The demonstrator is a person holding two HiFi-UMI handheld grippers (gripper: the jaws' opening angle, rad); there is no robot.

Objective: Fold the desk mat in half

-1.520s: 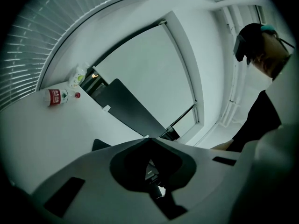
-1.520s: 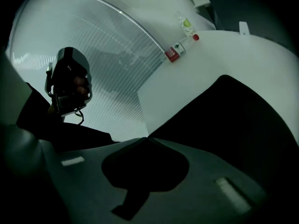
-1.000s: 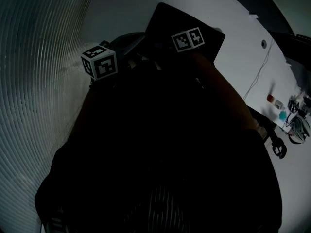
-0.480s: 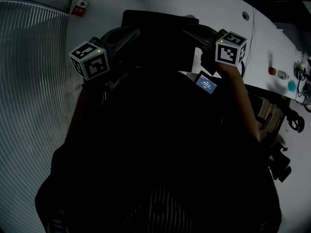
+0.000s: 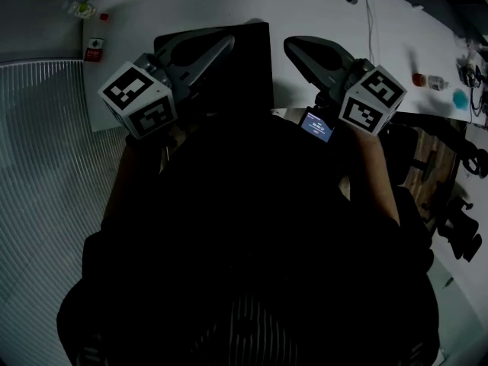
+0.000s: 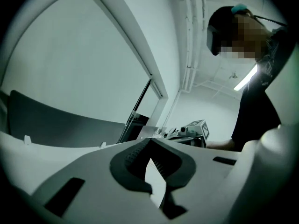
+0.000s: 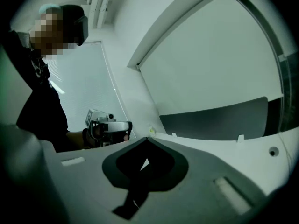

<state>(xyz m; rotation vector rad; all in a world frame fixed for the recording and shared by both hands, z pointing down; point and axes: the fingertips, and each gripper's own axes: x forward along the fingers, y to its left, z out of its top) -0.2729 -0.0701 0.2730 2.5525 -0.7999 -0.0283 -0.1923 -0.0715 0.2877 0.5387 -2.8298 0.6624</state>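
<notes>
The desk mat [image 5: 255,67] lies flat on the white table [image 5: 320,6] as a dark rectangle, its near edge lost under the person's dark torso. From overhead I can't tell if it's one layer or two. The left gripper [image 5: 227,44] hangs above the mat's middle, apparently clear of it. The right gripper [image 5: 293,46] hangs over bare table just beside the mat's right edge. What's changed: a sec ago both grippers sat low & close together over the mat, which showed at a slant. Now they're raised, spread apart & pointing roughly level – each gripper view looks out across the room at a wall and another person [image 6: 254,111], w/ no mat in sight. Left jaws are pressed together, nothing btw them. Right jaws have just been closing and now meet tip to tip, also on nothing. So neither tool has hold of the mat. Judgement: this reads as a pull-back after letting go – the fold is prob done, or a regrip is pending. If the mat's still single-layer, the next move would be to come back down, open up & pinch an edge.
</notes>
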